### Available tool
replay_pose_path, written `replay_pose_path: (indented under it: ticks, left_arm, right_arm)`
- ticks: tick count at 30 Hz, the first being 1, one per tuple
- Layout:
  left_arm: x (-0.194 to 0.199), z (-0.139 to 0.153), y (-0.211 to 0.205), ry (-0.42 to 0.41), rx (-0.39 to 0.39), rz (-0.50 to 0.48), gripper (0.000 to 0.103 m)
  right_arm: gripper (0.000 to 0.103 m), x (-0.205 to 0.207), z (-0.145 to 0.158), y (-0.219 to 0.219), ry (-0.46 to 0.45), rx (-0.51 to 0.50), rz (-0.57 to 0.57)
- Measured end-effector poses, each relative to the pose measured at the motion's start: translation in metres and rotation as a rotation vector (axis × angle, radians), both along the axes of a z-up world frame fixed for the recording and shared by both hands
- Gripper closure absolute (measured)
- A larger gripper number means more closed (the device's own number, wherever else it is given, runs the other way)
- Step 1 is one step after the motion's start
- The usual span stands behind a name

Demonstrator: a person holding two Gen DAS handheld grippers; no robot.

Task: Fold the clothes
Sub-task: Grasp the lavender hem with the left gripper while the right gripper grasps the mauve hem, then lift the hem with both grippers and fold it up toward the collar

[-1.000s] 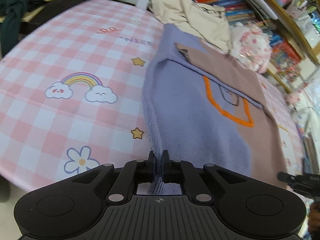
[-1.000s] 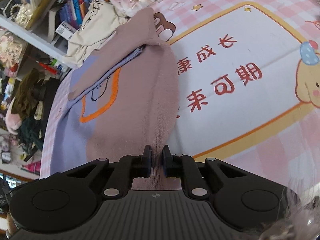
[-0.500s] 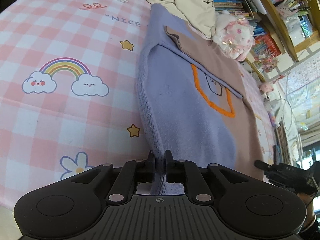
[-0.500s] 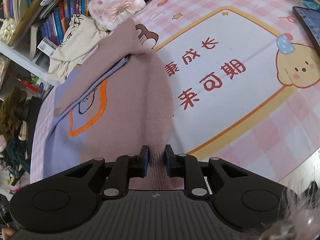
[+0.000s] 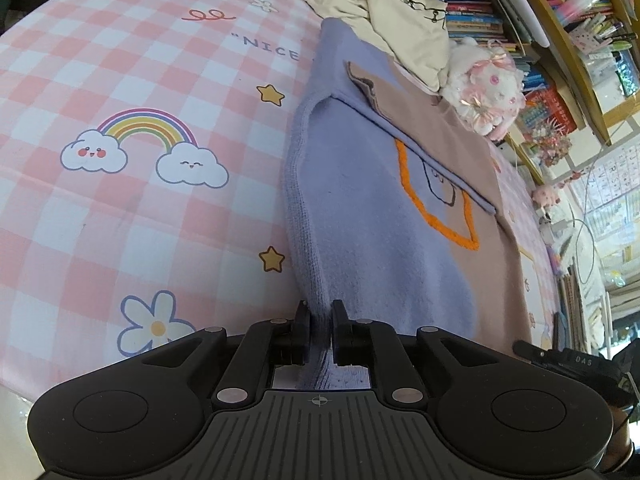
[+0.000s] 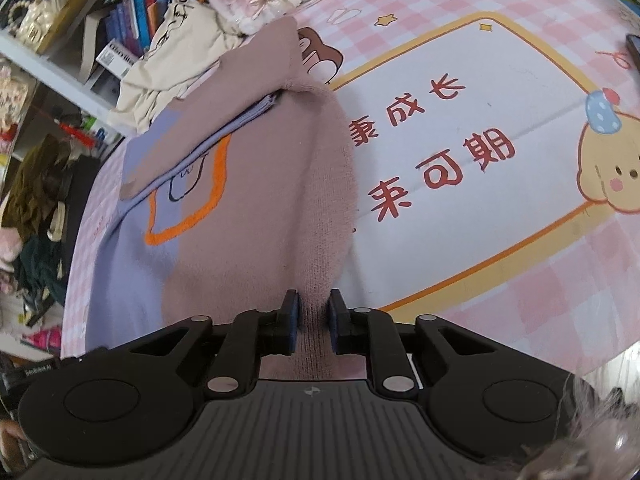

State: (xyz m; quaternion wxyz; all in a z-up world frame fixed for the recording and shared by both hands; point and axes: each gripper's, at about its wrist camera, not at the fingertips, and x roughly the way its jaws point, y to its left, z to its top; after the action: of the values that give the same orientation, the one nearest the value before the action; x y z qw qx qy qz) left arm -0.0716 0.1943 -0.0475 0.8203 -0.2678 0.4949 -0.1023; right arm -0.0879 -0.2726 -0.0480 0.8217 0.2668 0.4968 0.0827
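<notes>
both tongs have let up a little since a second ago yet still pinch the sweater (image 5: pixel 360 240): left tongs (image 5: pixel 320 330) on its lilac near corner, right tongs (image 6: pixel 313 320) closing on the mauve one. it's half-folded on the tabletop (image 5: pixel 120 80), ready for lifting over.

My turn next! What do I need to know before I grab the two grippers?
Left gripper: pinching the sweater at its purple near corner.
Right gripper: jaws closing on the brown near corner.
The sweater lies on the pink checked cloth, sleeves already folded in across the front.
A cream garment waits at the far end, by a plush toy.
Left to do: fold the near hem up toward the collar, then probably the cream one.
</notes>
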Motion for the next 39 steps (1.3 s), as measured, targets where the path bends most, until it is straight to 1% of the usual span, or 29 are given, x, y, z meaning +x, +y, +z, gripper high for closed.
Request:
replay_pose_path:
  ticks: [4, 5, 14, 18, 19, 20, 21, 25, 27, 30, 32, 36, 39]
  left_arm:
    - [-0.001, 0.003, -0.004, -0.002, 0.034, 0.0, 0.091]
    - [-0.001, 0.003, -0.005, -0.001, 0.04, 0.0, 0.091]
    - [-0.002, 0.005, -0.009, 0.002, 0.059, 0.005, 0.091]
    - [-0.002, 0.005, -0.008, 0.0, 0.052, 0.002, 0.092]
    - [-0.002, 0.005, -0.007, 0.001, 0.047, 0.002, 0.092]
    - [-0.001, 0.004, -0.006, 0.003, 0.042, 0.001, 0.096]
    - [-0.001, 0.004, -0.005, 0.007, 0.035, 0.004, 0.097]
    - [-0.001, 0.003, -0.002, 0.033, 0.005, 0.037, 0.098]
    - [-0.004, 0.003, -0.001, 0.038, -0.019, 0.037, 0.099]
    - [-0.009, 0.004, 0.002, 0.046, -0.061, 0.033, 0.099]
    - [-0.016, 0.004, 0.004, 0.061, -0.089, 0.03, 0.099]
    - [-0.038, 0.006, 0.004, 0.097, -0.12, 0.008, 0.099]
    - [-0.054, 0.003, 0.007, 0.133, -0.168, 0.005, 0.099]
  right_arm:
    - [0.089, 0.002, 0.0, -0.002, 0.004, 0.001, 0.026]
    - [0.087, 0.002, -0.001, -0.003, 0.005, 0.009, 0.026]
    - [0.086, 0.0, -0.001, -0.003, 0.012, 0.035, 0.031]
    - [0.089, 0.0, -0.002, -0.005, 0.018, 0.047, 0.015]
    - [0.091, 0.0, -0.003, -0.005, 0.018, 0.043, 0.017]
    - [0.092, 0.001, -0.003, -0.005, 0.019, 0.038, 0.019]
    - [0.092, 0.001, -0.003, -0.006, 0.021, 0.047, 0.014]
    - [0.092, -0.001, -0.001, -0.011, 0.022, 0.09, -0.008]
    - [0.092, -0.003, 0.002, -0.014, 0.017, 0.125, -0.023]
    - [0.092, -0.006, 0.007, -0.019, 0.025, 0.143, -0.03]
    - [0.092, -0.009, 0.008, -0.021, 0.036, 0.139, -0.03]
    - [0.092, -0.024, 0.008, -0.025, 0.069, 0.15, -0.023]
    - [0.092, -0.04, 0.008, -0.03, 0.102, 0.163, -0.02]
